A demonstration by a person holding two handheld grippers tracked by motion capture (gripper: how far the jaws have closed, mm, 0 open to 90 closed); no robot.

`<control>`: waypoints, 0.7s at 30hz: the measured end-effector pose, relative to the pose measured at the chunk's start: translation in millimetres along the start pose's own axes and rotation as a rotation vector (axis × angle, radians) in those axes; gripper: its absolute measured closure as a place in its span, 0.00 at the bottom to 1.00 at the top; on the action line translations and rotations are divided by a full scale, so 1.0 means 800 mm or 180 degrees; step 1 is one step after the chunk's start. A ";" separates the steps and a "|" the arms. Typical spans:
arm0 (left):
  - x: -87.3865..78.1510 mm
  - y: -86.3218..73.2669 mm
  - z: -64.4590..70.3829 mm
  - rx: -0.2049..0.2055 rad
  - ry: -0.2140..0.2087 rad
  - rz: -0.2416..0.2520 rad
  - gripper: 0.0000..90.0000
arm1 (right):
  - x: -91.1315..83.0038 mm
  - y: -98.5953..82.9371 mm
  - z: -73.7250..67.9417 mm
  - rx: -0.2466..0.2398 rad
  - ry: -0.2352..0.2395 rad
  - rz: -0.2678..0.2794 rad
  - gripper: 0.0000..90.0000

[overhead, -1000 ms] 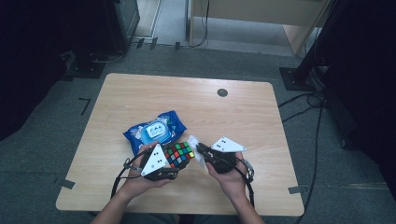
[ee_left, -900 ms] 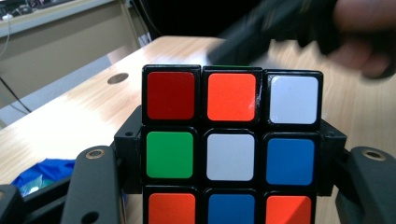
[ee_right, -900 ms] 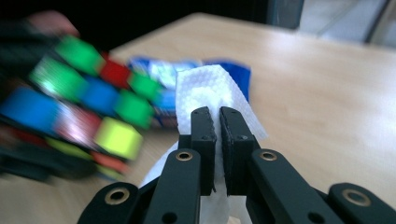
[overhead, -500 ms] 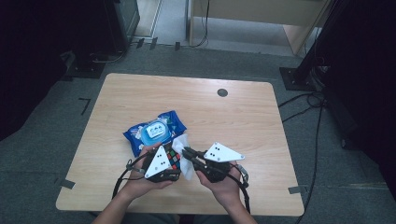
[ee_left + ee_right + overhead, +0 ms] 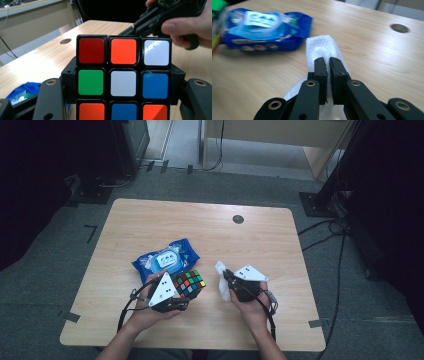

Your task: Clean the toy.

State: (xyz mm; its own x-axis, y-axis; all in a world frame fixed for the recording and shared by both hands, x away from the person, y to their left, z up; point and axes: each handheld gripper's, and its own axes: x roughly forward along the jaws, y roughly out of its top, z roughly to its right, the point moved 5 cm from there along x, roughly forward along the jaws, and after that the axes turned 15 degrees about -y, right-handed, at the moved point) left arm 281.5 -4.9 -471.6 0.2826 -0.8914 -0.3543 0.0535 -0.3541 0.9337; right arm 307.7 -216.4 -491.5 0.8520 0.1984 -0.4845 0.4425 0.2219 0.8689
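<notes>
A colourful puzzle cube (image 5: 189, 284) is clamped in my left gripper (image 5: 186, 290) just above the table's front left. In the left gripper view the cube (image 5: 123, 82) sits between the two jaws, showing red, orange, white, green and blue stickers. My right gripper (image 5: 231, 279) is shut on a folded white wet wipe (image 5: 221, 285), a short gap to the right of the cube. In the right gripper view the wipe (image 5: 322, 48) is pinched between the closed jaws of the right gripper (image 5: 327, 61), its loose end hanging over the wood.
A blue pack of wet wipes (image 5: 165, 260) lies on the wooden table (image 5: 150, 220) just behind the cube, and in the right gripper view the pack (image 5: 264, 30) is at upper left. A cable hole (image 5: 238, 219) sits at the back right. Dark stands and cables surround the table.
Half a second ago the wipe was close against the cube. Now my right gripper has drawn away to the right with the wipe, and the cube has shifted slightly left.
</notes>
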 end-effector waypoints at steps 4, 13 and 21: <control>0.000 0.000 0.000 -0.0010 -0.0001 0.0007 0.38 | 0.007 -0.007 0.016 -0.0024 -0.0182 -0.0081 0.96; 0.000 -0.001 -0.002 -0.0018 0.0009 -0.0006 0.38 | 0.023 -0.024 0.019 -0.0027 -0.0253 -0.0214 0.96; -0.001 0.000 -0.002 -0.0025 0.0011 0.0008 0.38 | 0.024 -0.014 -0.019 0.0087 0.0079 -0.0112 0.96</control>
State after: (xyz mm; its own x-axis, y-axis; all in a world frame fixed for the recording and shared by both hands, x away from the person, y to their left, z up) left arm 283.1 -3.9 -471.6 0.2860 -0.8913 -0.3518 0.0604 -0.3497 0.9349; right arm 314.8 -200.8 -511.7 0.8287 0.2148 -0.5169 0.4798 0.2030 0.8536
